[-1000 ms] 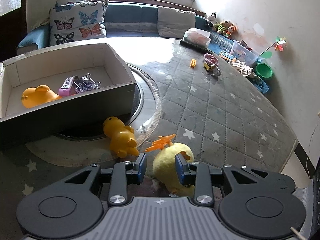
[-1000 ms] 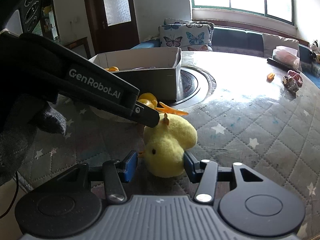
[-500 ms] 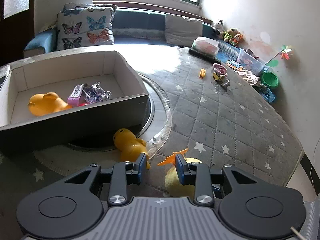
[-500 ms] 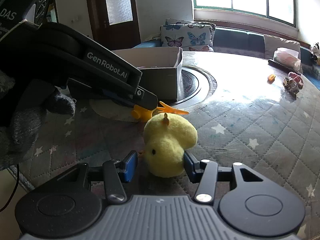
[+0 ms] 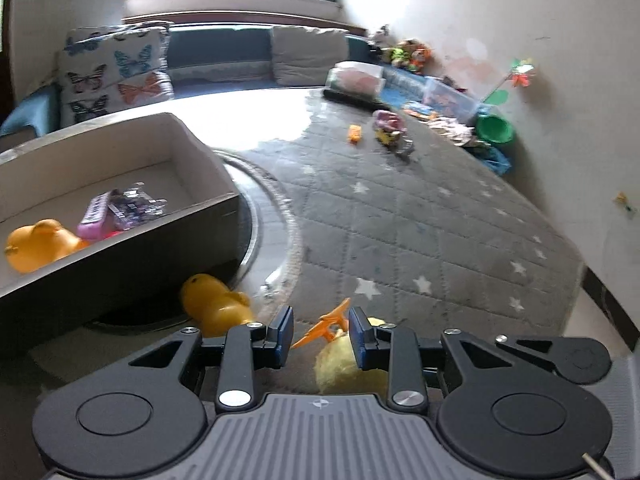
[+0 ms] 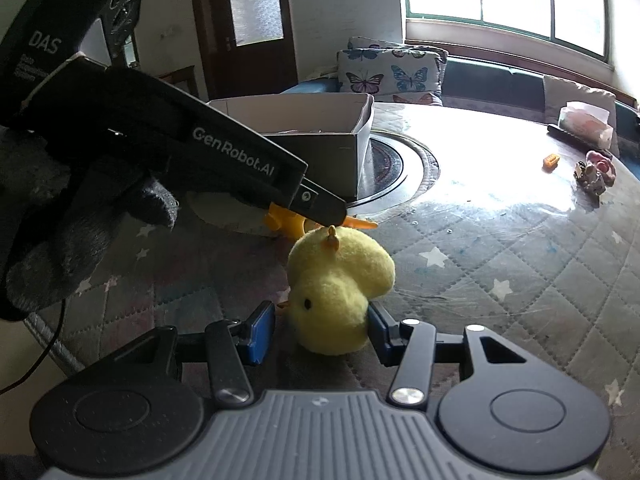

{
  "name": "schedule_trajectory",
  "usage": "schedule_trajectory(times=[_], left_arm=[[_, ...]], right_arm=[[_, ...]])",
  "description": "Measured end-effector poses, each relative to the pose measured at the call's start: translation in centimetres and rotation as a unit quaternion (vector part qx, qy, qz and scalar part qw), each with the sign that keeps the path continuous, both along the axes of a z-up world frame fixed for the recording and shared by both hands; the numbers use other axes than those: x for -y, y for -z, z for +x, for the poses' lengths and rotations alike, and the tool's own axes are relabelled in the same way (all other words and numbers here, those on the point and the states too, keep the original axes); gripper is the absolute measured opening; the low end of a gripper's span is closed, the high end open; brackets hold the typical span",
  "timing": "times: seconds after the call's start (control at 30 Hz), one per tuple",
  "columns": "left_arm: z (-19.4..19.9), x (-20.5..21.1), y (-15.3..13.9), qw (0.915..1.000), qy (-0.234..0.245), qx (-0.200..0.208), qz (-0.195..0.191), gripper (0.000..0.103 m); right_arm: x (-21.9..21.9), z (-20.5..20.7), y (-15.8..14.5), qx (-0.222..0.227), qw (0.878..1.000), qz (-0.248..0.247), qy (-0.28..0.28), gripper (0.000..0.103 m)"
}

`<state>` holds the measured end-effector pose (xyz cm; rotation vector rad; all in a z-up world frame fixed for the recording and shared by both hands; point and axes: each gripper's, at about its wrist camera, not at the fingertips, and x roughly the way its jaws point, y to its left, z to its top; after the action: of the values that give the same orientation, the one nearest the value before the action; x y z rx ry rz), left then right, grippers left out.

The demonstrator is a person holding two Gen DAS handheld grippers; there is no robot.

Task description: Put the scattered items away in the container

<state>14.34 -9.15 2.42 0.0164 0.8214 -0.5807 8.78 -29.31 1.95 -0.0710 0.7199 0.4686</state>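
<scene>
A yellow plush chick (image 6: 340, 280) lies on the quilted table cover between the fingers of my right gripper (image 6: 320, 328). The right pad touches it and the left pad stands just clear, so the jaws are open. A small orange plastic toy (image 5: 326, 322) lies just beyond the chick, between the closing jaws of my left gripper (image 5: 320, 334); the pads do not press on it. In the right wrist view the left gripper (image 6: 324, 210) reaches down over that orange toy (image 6: 360, 223). The cardboard box (image 5: 120, 236) holds an orange duck (image 5: 36, 242) and a pink toy (image 5: 98, 220).
A second orange rubber duck (image 5: 212, 304) lies on the table against the box's front wall. Small toys (image 5: 386, 132) and a tissue pack (image 5: 356, 80) sit at the far side. A gloved hand (image 6: 60, 248) holds the left gripper. A sofa runs behind the table.
The left wrist view has rolled, and its jaws have narrowed a little around the orange toy. The chick and duck sit lower in that view. The right gripper and chick have not moved.
</scene>
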Motion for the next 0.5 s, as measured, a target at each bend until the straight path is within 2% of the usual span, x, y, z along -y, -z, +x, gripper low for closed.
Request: schedule_trajectory(times=[0.07,0.23,0.5], left_arm=[[0.1,0.0,0.2,0.9999,0.009,0.000,-0.006,0.030],[0.6,-0.1,0.6,0.9998,0.012,-0.007,-0.016,0.019],[0.7,-0.6,1.2,0.9997,0.004,-0.011,-0.021,0.018]], right_arm=[[0.2,0.0,0.0,0.001,1.000,-0.001,-0.007,0.050],[0.4,0.1,0.0,0.003,1.000,0.001,-0.010,0.050],[0.1,-0.1,0.0,0.007,1.000,-0.001,0.007,0.051]])
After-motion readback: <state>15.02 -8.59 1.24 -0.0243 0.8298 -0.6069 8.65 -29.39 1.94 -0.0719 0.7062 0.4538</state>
